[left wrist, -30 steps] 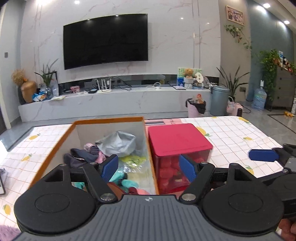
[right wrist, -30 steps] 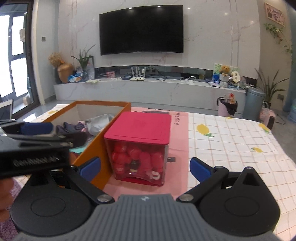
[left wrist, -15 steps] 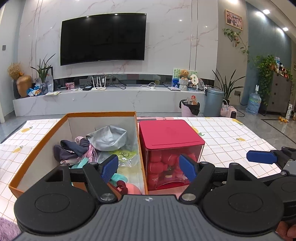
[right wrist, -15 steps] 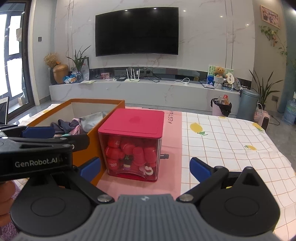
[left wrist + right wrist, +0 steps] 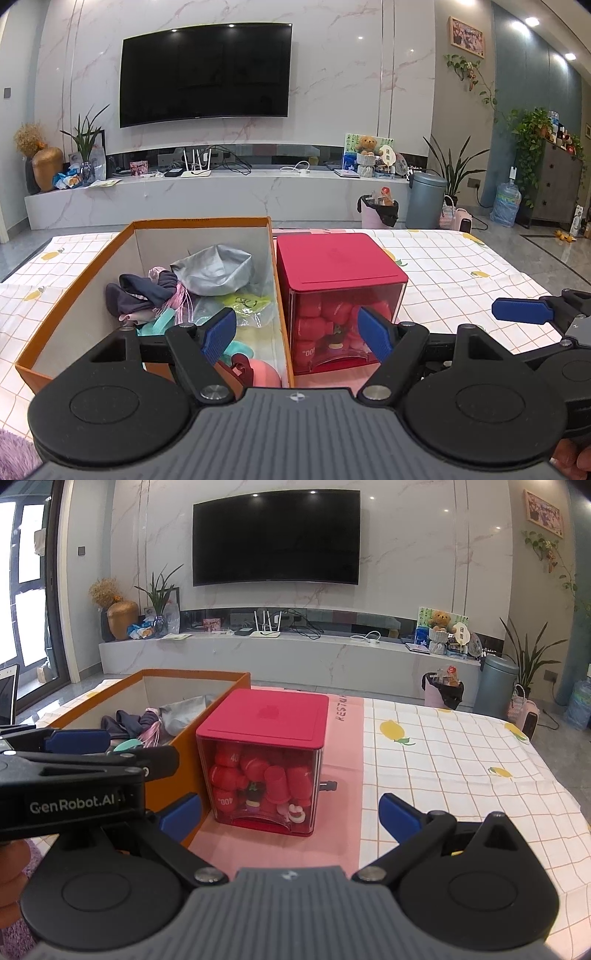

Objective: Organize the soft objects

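**Both grippers hover spread before the orange box and the red-lidded bin**

The left gripper [image 5: 297, 334] hangs above the near end of the table [image 5: 461, 266], its blue fingers wide apart and holding nothing. Between and beyond them sits the orange cardboard box [image 5: 74, 295], open at the top, with soft objects heaped inside — a grey fabric bundle [image 5: 216, 269], a dark navy cloth [image 5: 144, 291], a crumpled clear plastic bag with yellow-green print [image 5: 243, 306] and a pink rounded item [image 5: 264, 373] at the near corner. Just beside the box, on its right, stands the clear storage bin [image 5: 264, 779] with a red lid, packed with red pieces; box and bin look to touch or nearly so.

The right gripper [image 5: 290, 814] is likewise spread wide and empty, framing the bin from the near side, on the pink runner [image 5: 343, 746] — the checked lemon-print tablecloth [image 5: 461, 749] lies to the right. A wall-mounted television [image 5: 276, 538] hangs in the background.
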### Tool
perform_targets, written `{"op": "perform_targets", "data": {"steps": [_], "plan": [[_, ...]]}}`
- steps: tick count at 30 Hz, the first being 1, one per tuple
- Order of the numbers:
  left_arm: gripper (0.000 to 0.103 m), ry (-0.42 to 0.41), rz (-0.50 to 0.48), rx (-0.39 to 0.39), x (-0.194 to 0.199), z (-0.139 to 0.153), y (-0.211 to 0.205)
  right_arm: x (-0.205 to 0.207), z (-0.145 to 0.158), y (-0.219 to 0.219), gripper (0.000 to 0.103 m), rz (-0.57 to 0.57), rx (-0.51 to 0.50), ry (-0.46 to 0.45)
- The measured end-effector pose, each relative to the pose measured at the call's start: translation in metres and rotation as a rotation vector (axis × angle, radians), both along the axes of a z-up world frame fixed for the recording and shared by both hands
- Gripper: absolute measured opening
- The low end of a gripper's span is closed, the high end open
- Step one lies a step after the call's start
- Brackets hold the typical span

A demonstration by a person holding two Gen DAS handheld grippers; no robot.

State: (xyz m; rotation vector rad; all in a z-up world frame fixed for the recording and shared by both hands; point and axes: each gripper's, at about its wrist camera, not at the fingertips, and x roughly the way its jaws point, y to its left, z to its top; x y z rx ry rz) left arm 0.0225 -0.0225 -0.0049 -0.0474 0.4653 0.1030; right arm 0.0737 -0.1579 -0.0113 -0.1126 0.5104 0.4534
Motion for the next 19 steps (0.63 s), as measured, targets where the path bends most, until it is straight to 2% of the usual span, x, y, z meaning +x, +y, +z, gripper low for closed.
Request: {"op": "perform_targets", "data": {"steps": [19], "plan": [[0.088, 0.013, 0.003, -0.001, -0.0002, -0.0019, -0.0018, 0.0016, 0.0000, 0.0006, 0.100, 0.015, -0.007, 0.016]]}}
